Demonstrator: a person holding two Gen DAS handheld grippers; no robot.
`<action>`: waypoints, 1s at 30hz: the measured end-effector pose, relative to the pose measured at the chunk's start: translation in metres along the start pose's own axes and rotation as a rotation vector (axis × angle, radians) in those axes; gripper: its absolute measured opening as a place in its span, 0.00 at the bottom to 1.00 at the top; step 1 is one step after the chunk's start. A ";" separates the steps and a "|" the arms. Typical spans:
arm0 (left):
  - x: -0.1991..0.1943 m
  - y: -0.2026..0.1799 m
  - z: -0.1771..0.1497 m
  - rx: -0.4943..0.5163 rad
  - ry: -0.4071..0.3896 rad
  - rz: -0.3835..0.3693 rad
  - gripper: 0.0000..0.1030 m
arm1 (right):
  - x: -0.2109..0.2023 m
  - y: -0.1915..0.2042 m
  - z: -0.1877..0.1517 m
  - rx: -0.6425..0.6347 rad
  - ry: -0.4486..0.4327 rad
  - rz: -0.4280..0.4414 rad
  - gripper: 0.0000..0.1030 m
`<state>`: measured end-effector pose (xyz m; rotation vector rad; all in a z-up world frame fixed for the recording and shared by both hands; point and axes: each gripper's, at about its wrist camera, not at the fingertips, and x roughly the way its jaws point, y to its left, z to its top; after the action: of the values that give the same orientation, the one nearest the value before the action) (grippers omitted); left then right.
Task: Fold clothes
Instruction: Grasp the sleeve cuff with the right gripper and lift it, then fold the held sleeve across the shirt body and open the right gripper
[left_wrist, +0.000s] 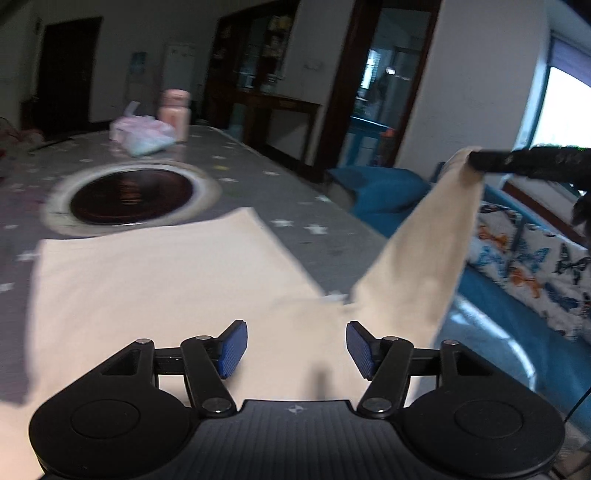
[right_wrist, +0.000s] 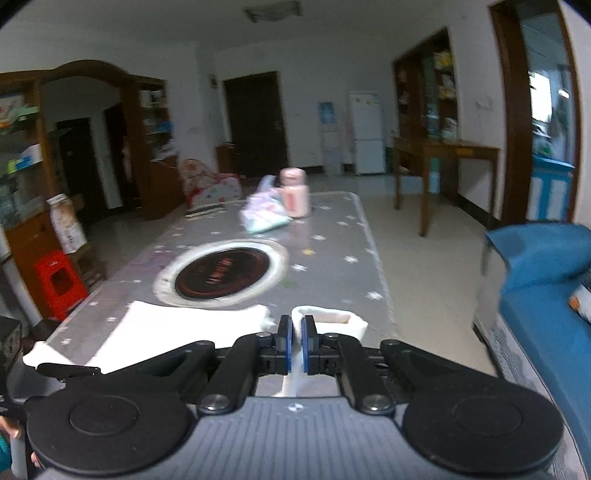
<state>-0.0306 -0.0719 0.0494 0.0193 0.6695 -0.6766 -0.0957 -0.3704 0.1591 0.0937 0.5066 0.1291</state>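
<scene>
Garment: cream cotton garment (left_wrist: 147, 288) flat on near grey star-patterned desk (left_wrist: 295, 206) | right claw (right_wrist: 296, 345) clamped on its raised right sleeve | left claw (left_wrist: 296, 349) wide apart, empty, above cloth.

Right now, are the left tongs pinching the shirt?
No, the left tongs are wide open above the cream shirt, with nothing between them.

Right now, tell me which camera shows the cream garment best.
The left wrist view. There the cream garment lies spread over the table, one part lifted by the right claw. The right wrist view shows only a strip of it past the shut fingers, pinched between them. The left claw hangs open above it.
</scene>
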 end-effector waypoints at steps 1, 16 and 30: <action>-0.006 0.007 -0.003 -0.006 -0.002 0.021 0.61 | 0.001 0.010 0.003 -0.016 0.002 0.021 0.04; -0.074 0.066 -0.051 -0.153 -0.047 0.165 0.61 | 0.060 0.162 -0.002 -0.218 0.120 0.338 0.04; -0.098 0.091 -0.066 -0.232 -0.071 0.222 0.61 | 0.104 0.209 -0.049 -0.305 0.295 0.456 0.16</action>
<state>-0.0719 0.0705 0.0363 -0.1426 0.6623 -0.3819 -0.0509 -0.1462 0.0924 -0.1124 0.7486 0.6711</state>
